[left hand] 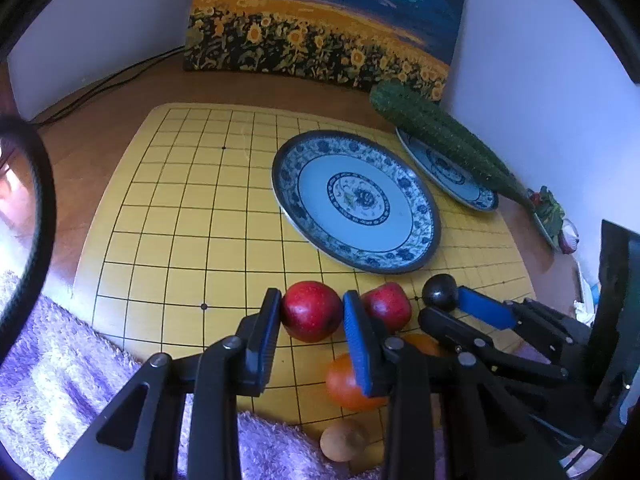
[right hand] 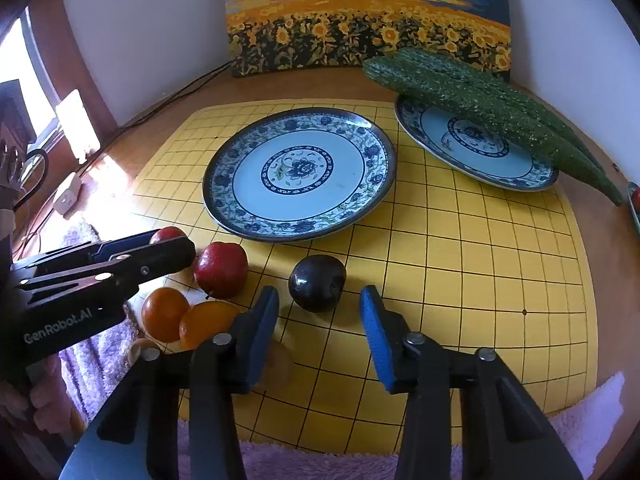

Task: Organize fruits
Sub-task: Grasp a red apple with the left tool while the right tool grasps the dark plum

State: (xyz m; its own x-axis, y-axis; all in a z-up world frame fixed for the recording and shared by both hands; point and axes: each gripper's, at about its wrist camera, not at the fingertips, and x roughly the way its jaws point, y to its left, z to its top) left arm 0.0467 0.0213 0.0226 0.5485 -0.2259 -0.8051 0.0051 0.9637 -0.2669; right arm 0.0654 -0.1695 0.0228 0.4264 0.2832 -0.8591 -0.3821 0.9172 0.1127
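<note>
- Sunflower painting backs the bench, with a yellow grid board on it.
- Left gripper brackets a red apple on the board's near edge, pads touching or nearly; I cannot tell whether it is clamped.
- Right gripper hangs apart around a dark plum.
- Both fruits look firm, smooth and slippery; grip across the widest part.

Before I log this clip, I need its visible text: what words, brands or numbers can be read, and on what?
"GenRobot.AI": white lettering on the black body of the left gripper, seen from the right wrist view.
No other text is visible; the yellow grid-lined board carries only lines and dots.
</note>
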